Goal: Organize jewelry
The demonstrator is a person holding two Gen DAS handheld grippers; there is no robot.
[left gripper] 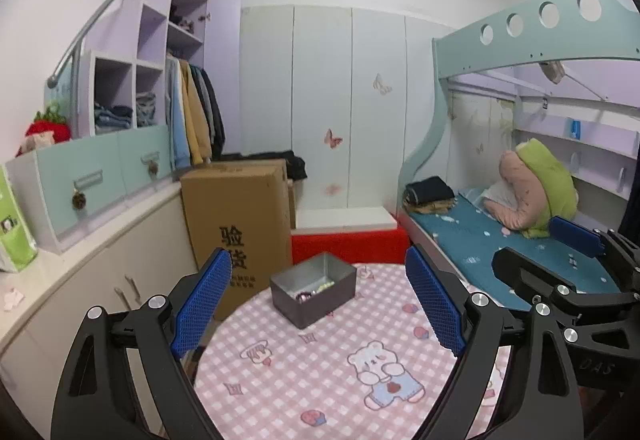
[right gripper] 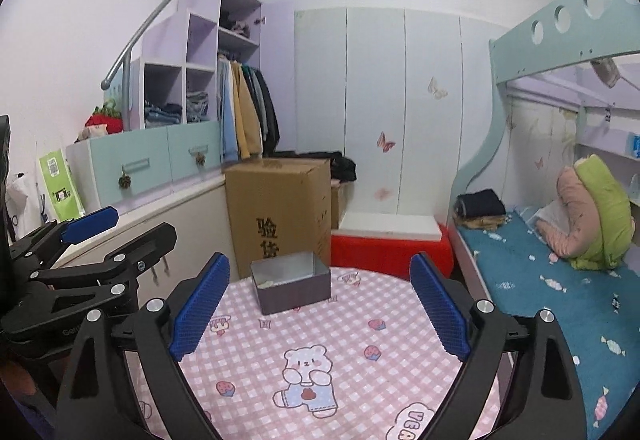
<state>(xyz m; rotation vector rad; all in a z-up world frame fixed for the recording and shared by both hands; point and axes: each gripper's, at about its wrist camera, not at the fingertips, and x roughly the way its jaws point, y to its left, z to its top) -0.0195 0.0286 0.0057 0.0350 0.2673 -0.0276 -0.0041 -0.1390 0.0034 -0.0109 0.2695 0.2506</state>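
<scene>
A round table under a pink checked cloth (left gripper: 320, 360) with bear prints fills the lower half of both wrist views. Behind it, left of centre, stands a tall cardboard box (left gripper: 240, 216) with dark printed characters, and a blue-sheeted lower bunk (left gripper: 472, 236) runs along the right of the frame.

On the far part of the cloth, about the middle of each frame, sits the open grey jewelry box (left gripper: 314, 290). In the left wrist view small pieces of jewelry (left gripper: 314, 290) lie at the bottom of it, too small to tell apart; in the right wrist view only a pale scrap shows inside.

The left gripper (left gripper: 320, 300) has its blue-padded fingers spread wide with nothing between them; the box appears between and beyond the fingertips, apart from both pads. The right gripper (right gripper: 320, 306) is likewise released, its fingers wide and empty, with the box just beyond and slightly left of the gap's middle. Each gripper also shows at the other view's edge: the right one at mid right, the left one at mid left.
</scene>
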